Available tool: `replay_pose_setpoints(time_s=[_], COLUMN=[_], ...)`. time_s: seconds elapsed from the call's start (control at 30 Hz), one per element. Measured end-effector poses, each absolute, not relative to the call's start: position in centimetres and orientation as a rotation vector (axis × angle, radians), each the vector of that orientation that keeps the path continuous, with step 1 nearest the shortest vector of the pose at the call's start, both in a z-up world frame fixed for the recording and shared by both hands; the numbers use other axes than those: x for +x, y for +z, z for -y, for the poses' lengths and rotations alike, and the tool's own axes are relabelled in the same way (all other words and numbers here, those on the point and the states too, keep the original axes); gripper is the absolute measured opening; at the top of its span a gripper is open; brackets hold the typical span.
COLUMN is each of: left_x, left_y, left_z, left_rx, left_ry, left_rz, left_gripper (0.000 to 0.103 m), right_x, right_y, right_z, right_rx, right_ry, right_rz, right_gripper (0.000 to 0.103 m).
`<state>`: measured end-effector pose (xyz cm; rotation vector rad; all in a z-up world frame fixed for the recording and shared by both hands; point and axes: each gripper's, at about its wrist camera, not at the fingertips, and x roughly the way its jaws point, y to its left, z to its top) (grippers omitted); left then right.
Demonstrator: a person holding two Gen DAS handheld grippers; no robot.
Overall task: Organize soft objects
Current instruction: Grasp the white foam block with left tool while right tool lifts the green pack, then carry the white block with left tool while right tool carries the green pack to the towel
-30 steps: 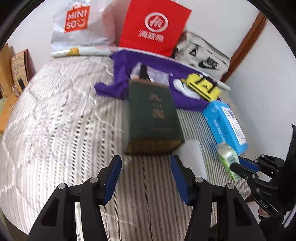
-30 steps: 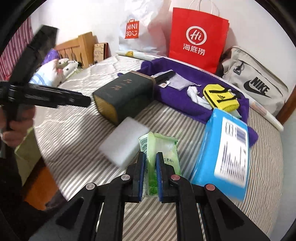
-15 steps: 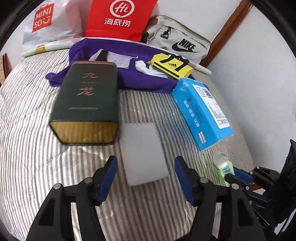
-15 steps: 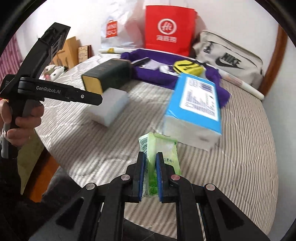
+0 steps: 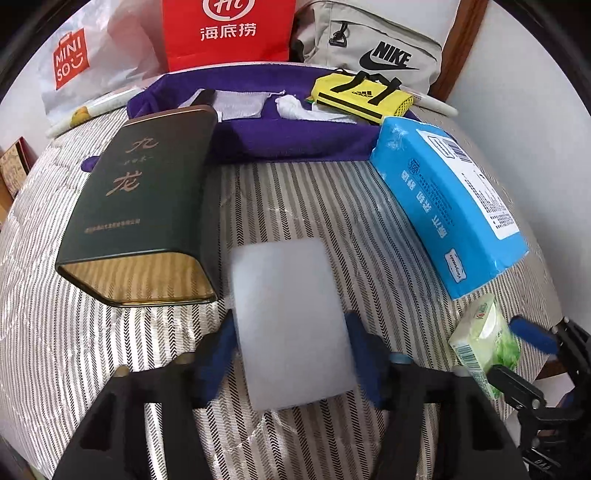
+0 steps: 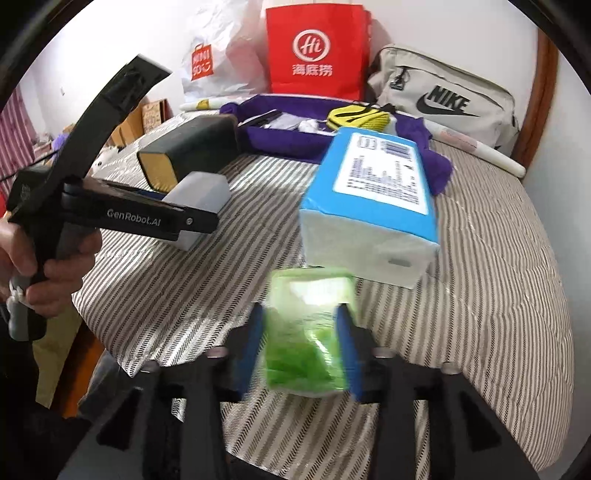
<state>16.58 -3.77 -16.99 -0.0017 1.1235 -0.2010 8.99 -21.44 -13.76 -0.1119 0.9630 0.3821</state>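
Observation:
A white foam block [image 5: 291,321] lies on the striped bed between the blue pads of my left gripper [image 5: 291,358]; the jaws stand wide on either side of it, at or near its sides. It also shows in the right wrist view [image 6: 201,201]. A green tissue pack [image 6: 306,332] sits between the parted jaws of my right gripper [image 6: 301,350], blurred; in the left wrist view [image 5: 484,339] it is at the bed's right edge. A large blue tissue pack [image 5: 450,206] lies just beyond it.
A dark green tin box [image 5: 144,206] lies left of the foam. Behind are a purple cloth [image 5: 295,136] with a yellow pouch [image 5: 362,96], a red paper bag [image 5: 225,33], a Miniso bag [image 5: 74,62] and a grey Nike bag [image 5: 373,51]. The bed edge is close on the right.
My left gripper has moved forward so the foam block sits between its jaws. My right gripper has opened from its tight grip on the green pack, which now lies flat between the jaws.

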Motion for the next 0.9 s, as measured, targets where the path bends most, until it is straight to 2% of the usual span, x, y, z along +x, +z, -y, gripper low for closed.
replay_pose_setpoints(time_s=[0.13,0.4,0.47,0.5,0.53,0.9], left_x=[16.0,14.6,14.1,13.8,13.6,11.9], left_y=[-16.8,-15.5,-15.1,-14.9,-14.7,-12.5], left_z=[3.2,1.9,1.5,1.3,1.0,-0.8], left_rx=[-0.026,-0.060,-0.061,-0.063,-0.067,-0.101], left_ry=[-0.228,-0.255,-0.242,-0.244,-0.249,-0.233], left_rz=[-1.117,-1.106,-1.092,-1.086,-1.080,-1.051], left_gripper=[0.051,0.051,0.051,0.051,0.051,0.051], right_x=[8.9,9.9,9.8,9.8,9.8,7.8], right_y=[-13.8,-16.3,-16.3,-16.3,-16.2,-12.0], right_z=[22.7,22.3,21.9,21.8,21.7,21.7], right_rx=[-0.075,-0.007,-0.016,-0.015,-0.019,0.002], right_ry=[0.356,0.388,0.392,0.390,0.381,0.426], right_rz=[-0.961,-1.042,-1.017,-1.021,-1.019,-0.930], right_gripper=[0.064,0.065,0.064,0.055,0.052,0.052])
